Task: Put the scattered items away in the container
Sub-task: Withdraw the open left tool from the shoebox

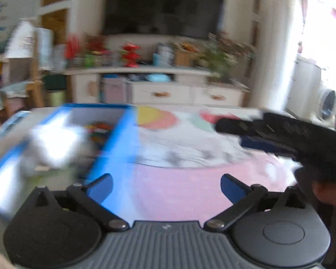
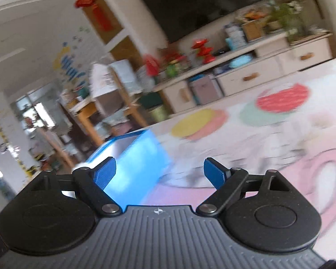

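On patterned play mat (image 2: 280, 134), boxy blue container (image 2: 143, 157), ribbed blue fingers (image 2: 215, 174) spread

No text, brand or number can be read in either view, as motion blur smears every surface. The red hanging banner (image 2: 102, 18) on the wooden wall panel, near the top edge of the right wrist view, may carry gold characters, but they are too blurred to make out. The coloured paper cut-outs (image 2: 71, 65) on the white wall look like shapes, not legible writing.
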`<action>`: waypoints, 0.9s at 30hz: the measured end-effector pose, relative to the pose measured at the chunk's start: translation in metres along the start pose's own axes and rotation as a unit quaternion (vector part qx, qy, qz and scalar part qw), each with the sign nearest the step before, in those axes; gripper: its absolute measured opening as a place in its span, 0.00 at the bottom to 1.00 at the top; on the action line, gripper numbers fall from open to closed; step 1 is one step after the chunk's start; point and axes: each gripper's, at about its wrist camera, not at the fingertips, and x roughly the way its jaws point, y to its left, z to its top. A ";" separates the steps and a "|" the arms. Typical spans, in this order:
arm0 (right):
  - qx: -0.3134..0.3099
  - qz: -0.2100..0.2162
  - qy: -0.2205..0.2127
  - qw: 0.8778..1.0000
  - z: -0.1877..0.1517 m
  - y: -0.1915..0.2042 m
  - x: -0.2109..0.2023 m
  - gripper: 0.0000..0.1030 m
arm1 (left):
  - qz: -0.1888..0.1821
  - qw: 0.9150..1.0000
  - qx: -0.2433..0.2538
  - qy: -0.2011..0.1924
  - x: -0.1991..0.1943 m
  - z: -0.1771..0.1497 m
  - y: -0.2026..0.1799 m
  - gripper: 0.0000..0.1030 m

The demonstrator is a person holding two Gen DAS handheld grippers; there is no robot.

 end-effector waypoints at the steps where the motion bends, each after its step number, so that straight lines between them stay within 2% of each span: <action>1: -0.005 -0.021 -0.007 1.000 0.001 -0.009 -0.004 1.00 | -0.006 1.000 0.002 0.004 0.011 -0.001 -0.009 0.99; 3: -0.010 -0.055 -0.016 0.998 0.003 -0.029 -0.010 1.00 | -0.015 1.000 0.001 0.005 0.034 -0.001 -0.023 0.99; 6: -0.004 -0.091 -0.022 0.996 -0.002 -0.058 -0.017 1.00 | -0.006 1.000 -0.007 0.010 0.063 0.002 -0.037 0.99; 10: 0.011 -0.117 -0.028 0.993 -0.006 -0.088 -0.019 1.00 | 0.010 1.000 -0.020 0.008 0.082 0.001 -0.044 0.99; 12: 0.018 -0.120 -0.035 0.992 -0.007 -0.097 -0.020 1.00 | 0.024 1.000 -0.018 0.009 0.085 -0.001 -0.048 0.99; 19: 0.024 -0.128 -0.047 0.990 -0.010 -0.104 -0.013 1.00 | 0.035 0.998 -0.041 0.013 0.093 -0.005 -0.045 0.99; 24: 0.021 -0.119 -0.049 0.991 -0.012 -0.098 -0.009 1.00 | 0.040 0.999 0.001 0.018 0.079 -0.014 -0.045 0.99; 27: 0.016 -0.106 -0.048 0.993 -0.013 -0.091 -0.009 1.00 | 0.045 0.999 0.012 0.015 0.057 -0.015 -0.042 0.99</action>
